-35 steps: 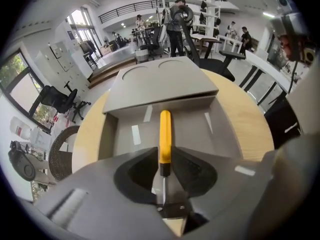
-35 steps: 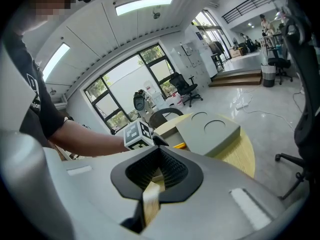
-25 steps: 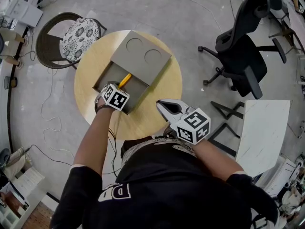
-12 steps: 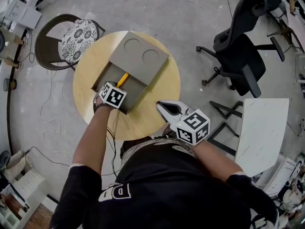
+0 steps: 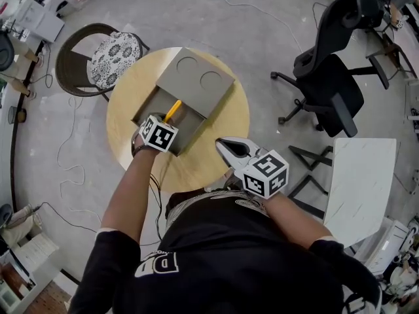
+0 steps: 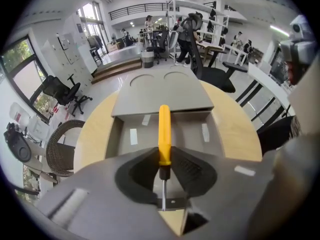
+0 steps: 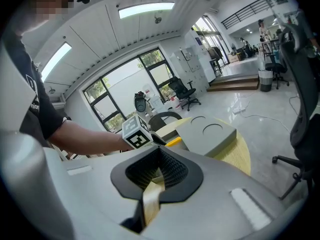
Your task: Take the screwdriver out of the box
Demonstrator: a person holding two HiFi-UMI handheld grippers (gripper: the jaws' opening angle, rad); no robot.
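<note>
Yellow-handled screwdriver is clamped at handle base by left gripper, at open grey rectangular box; right gripper is held closed, empty.

Glossy yellow plastic forms the handle of the screwdriver, its shaft bare bright metal, held between ribbed black pads on the matt grey plastic left gripper. The box is smooth, matt grey, and the bench pale, smooth wood. A wicker chair carries a patterned cloth cushion on the glossy floor.
</note>
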